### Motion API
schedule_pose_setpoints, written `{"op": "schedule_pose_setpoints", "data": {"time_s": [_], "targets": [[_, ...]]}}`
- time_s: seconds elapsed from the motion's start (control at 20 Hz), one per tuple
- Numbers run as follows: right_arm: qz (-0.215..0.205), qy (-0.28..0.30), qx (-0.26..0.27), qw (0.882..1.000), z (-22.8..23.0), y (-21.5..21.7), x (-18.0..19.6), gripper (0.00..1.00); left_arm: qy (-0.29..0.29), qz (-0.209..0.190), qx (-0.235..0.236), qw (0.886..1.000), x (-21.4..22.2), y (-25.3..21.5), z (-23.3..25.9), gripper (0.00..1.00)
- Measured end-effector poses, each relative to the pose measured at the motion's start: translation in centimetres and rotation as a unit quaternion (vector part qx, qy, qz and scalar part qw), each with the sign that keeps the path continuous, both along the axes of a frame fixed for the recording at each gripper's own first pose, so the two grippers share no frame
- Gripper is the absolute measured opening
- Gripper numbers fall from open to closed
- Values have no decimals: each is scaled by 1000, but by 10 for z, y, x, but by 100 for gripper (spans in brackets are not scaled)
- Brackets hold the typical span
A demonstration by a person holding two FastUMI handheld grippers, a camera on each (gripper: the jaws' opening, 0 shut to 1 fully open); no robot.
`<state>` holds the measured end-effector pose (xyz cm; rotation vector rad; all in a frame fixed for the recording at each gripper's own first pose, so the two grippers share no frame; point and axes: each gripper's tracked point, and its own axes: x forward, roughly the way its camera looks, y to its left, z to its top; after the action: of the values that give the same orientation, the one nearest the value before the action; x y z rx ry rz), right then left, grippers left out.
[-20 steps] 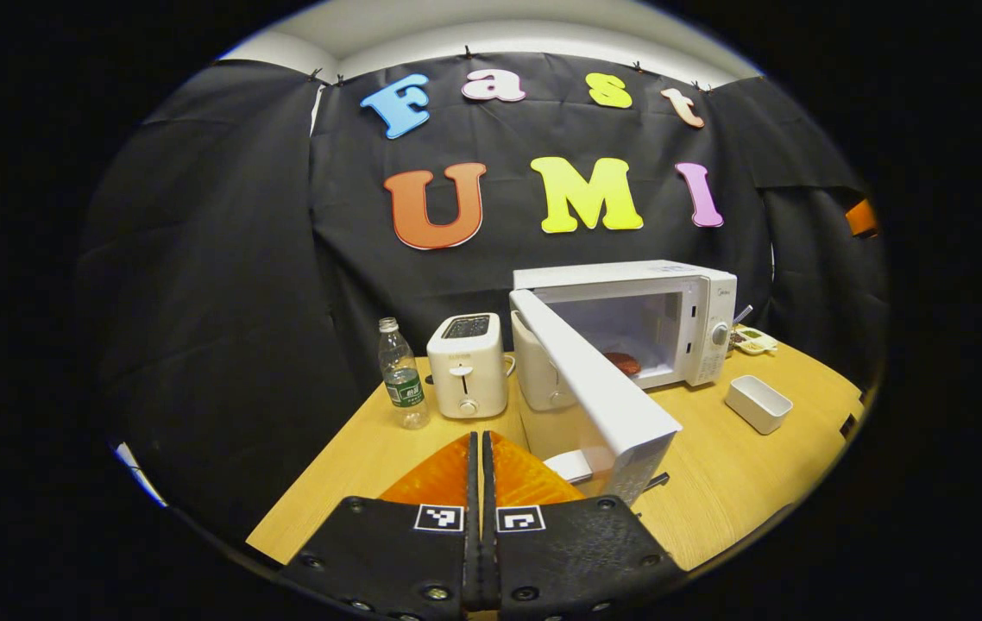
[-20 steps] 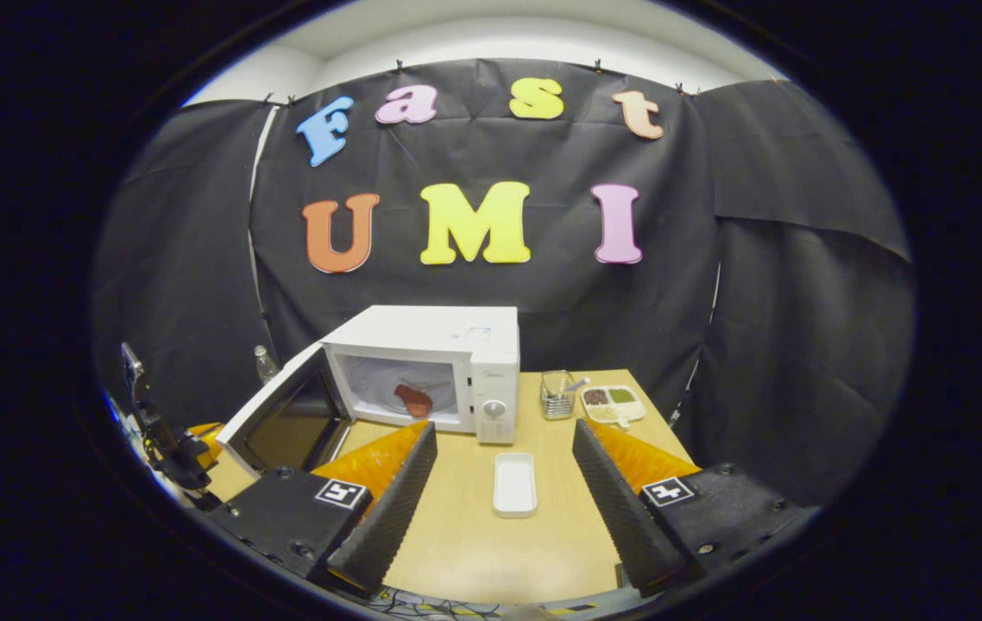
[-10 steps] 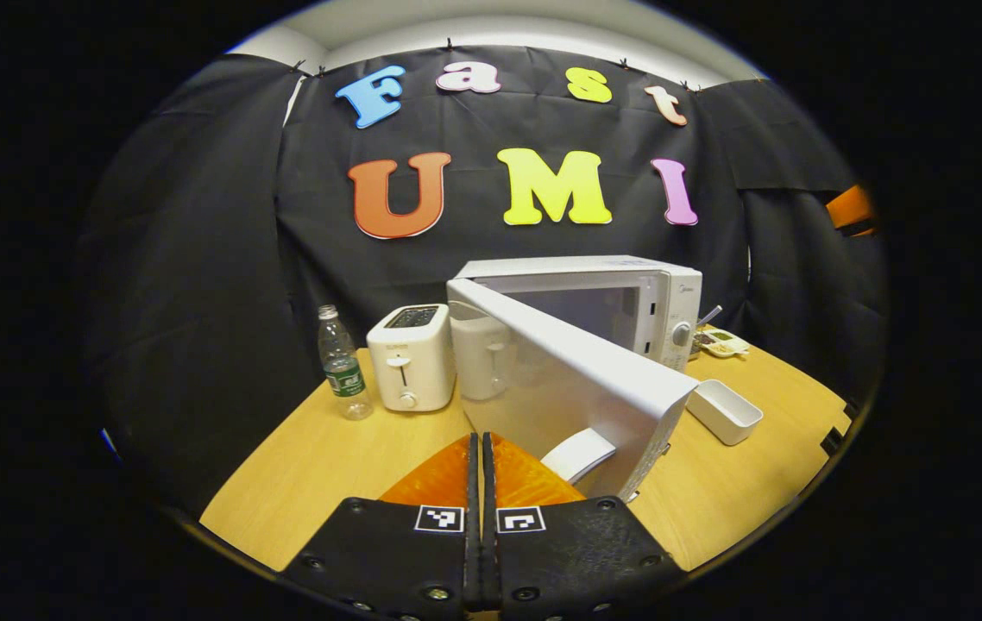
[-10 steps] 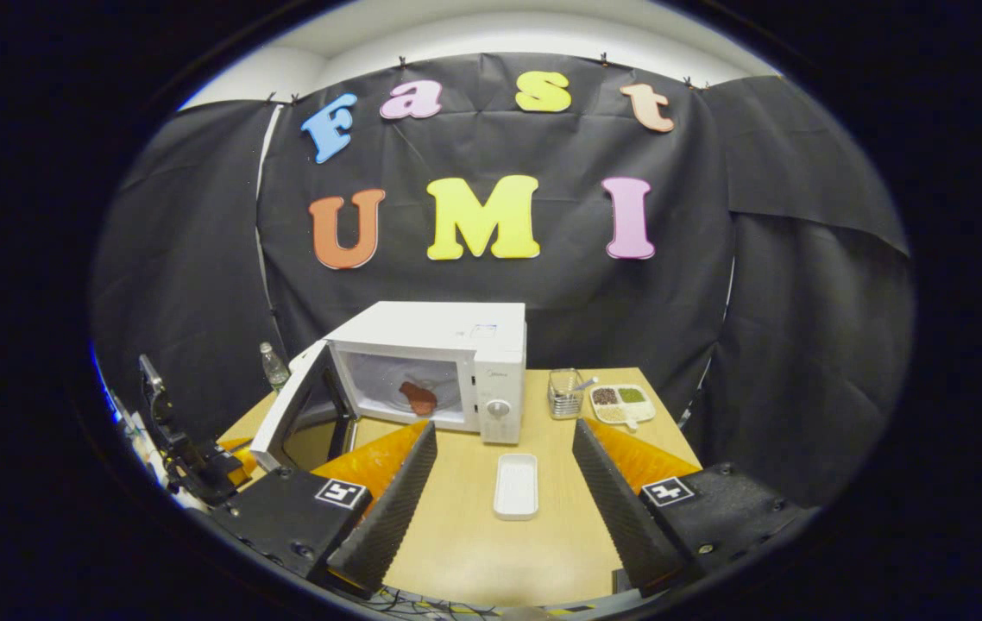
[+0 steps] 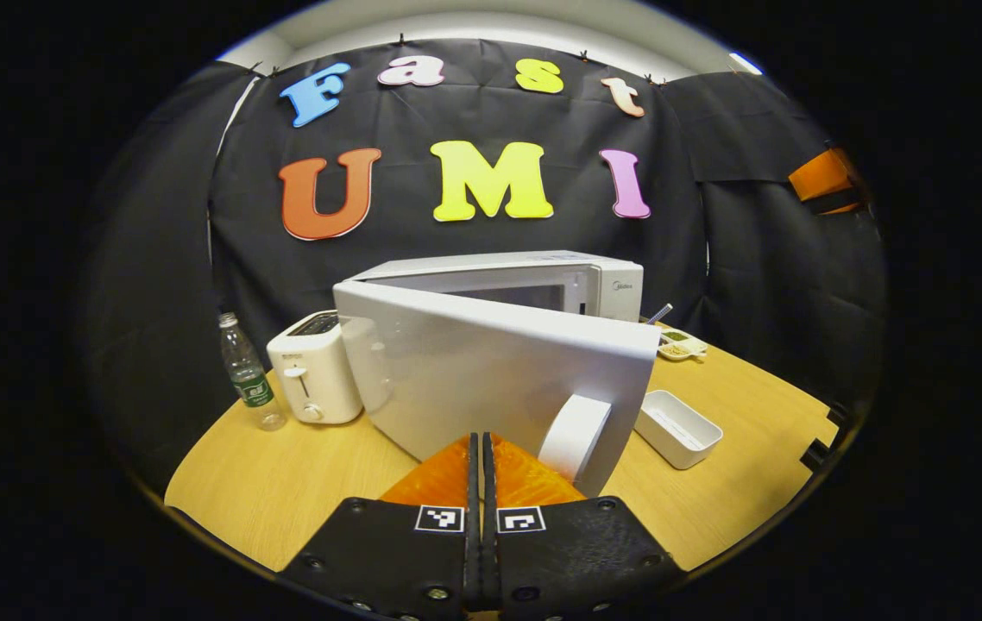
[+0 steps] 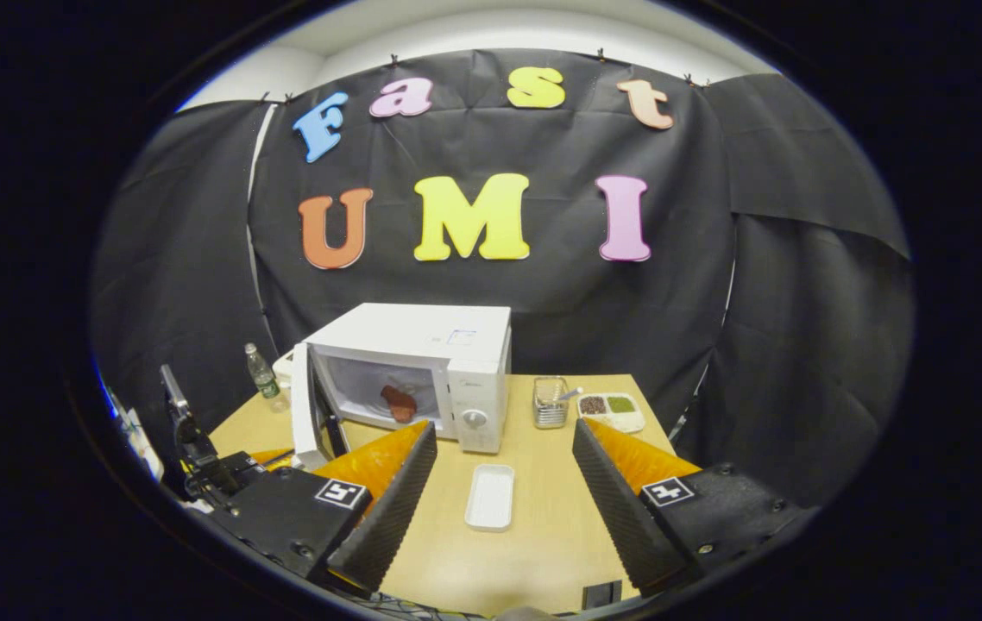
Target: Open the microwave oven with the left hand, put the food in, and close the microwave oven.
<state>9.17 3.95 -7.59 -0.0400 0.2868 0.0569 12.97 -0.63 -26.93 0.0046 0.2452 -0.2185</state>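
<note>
The left claw [image 5: 482, 448] is sitting with its fingers pressed together, nothing between them, pointing at the outer face of the microwave [image 5: 543, 285] door [image 5: 491, 371]. Its tips are lying just beside the door's white handle [image 5: 575, 435], near the door's free edge; I cannot tell whether they are touching the door. The door is standing partly open, swung out from its hinge on the left side of the oven.

In the right gripper view, the right claw [image 6: 504, 470] is hanging wide and empty above the table [image 6: 534, 535], with a white tray [image 6: 491, 496] lying on the table between its fingers, farther off. The food [image 6: 399, 403], a reddish-brown piece, is lying inside the microwave [image 6: 422, 362] cavity, showing past the door [image 6: 299, 418], which is seen nearly edge-on here. The left claw's body [image 6: 206, 466] is showing at the lower left, just beside that door.

A toaster [image 5: 314, 366] and a bottle [image 5: 248, 375] are standing left of the microwave. To its right, a wire holder [image 6: 550, 403] and a divided dish [image 6: 612, 410] are sitting near the back of the table.
</note>
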Motion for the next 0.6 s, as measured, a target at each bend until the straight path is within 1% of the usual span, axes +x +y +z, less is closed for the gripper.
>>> {"op": "schedule_pose_setpoints", "data": {"time_s": [0.05, 0.15, 0.2, 0.45, 0.5, 0.55, 0.6], "targets": [[0, -1, 2, 1000, 1, -3, 3, 91, -2, -7, -2, 1000, 7, -9, 1, 0], [-3, 2, -1, 1000, 0, -13, 10, 91, -4, -17, -3, 1000, 20, -25, 3, 0], [-4, 3, -2, 1000, 0, -18, 13, 100, -5, -22, -2, 1000, 27, -33, 4, 0], [-11, 4, 0, 1000, -1, -40, 31, 100, -14, -36, 4, 999, 59, -64, 8, 0], [-11, 3, 0, 1000, -2, -46, 35, 91, -14, -37, 4, 999, 65, -68, 8, 0], [-12, 4, 0, 1000, -4, -49, 39, 100, -14, -38, 2, 999, 71, -72, 8, 0], [-11, 5, 0, 1000, -5, -53, 41, 91, -14, -38, 2, 999, 78, -77, 9, 0]]}}
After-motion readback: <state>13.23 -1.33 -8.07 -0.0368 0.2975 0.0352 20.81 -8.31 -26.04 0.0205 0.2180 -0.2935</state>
